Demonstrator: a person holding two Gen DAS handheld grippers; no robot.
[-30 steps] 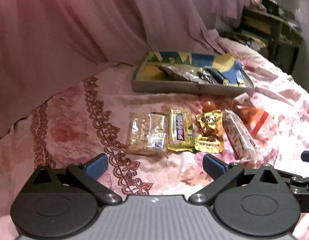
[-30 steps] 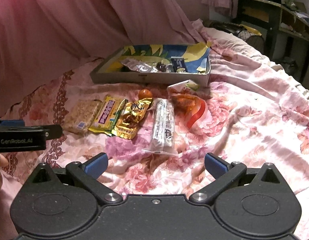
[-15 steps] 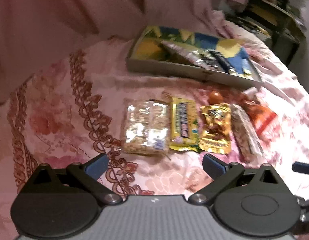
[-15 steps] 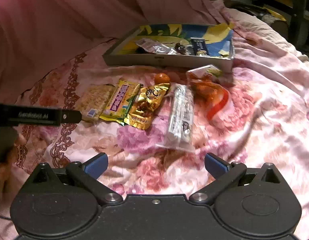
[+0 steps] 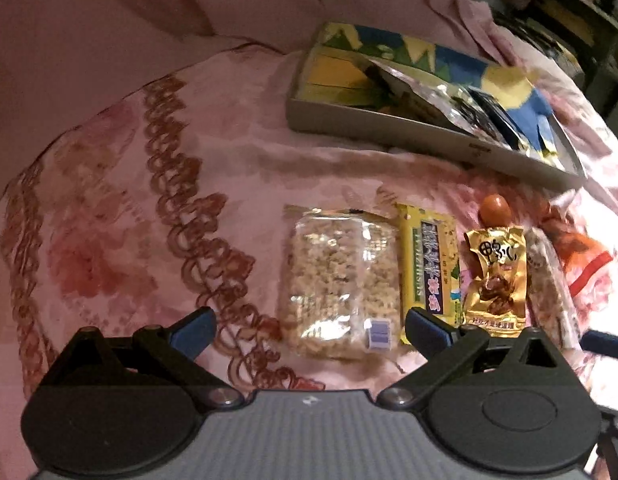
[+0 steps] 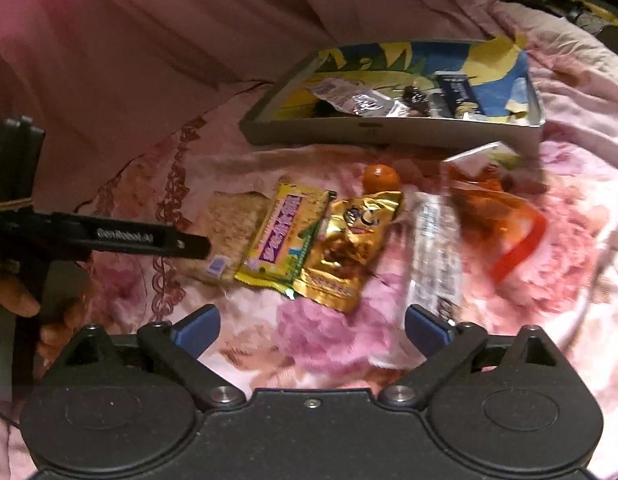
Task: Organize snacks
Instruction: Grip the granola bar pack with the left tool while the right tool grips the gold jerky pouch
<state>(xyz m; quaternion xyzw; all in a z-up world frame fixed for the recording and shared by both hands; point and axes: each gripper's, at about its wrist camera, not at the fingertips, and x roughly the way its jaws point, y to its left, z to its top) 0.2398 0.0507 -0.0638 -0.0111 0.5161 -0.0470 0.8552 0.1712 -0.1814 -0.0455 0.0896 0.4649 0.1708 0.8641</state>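
1. Across the lower part of the left wrist view, the left gripper is sitting with its jaws wide apart and nothing between them.
   - The clear-wrapped grain cake is lying just above the gap, right of centre, its lower edge near the right blue pad.
   - Touching its right side is the yellow bar; then come the gold pouch and a small orange ball above it.
   - Risk, as I judge it: the packets are lying edge to edge on soft floral bedding, so a closing pinch may be catching the yellow bar too, or bunching cloth.
   - The tray is sitting in the upper right, well apart, already holding wrappers.

2. Low in the right wrist view, the right gripper is likewise spread open and holding nothing.
   - The long clear bar is lying just above the right pad, slanting toward the upper centre; the orange bag is beside it on the right.
   - The left gripper's arm is reaching in from the left edge over the grain cake.
   - Risk, in my view: both tools are working one crowded row and could be colliding; the slippery film may also be sliding out of a shallow grip.
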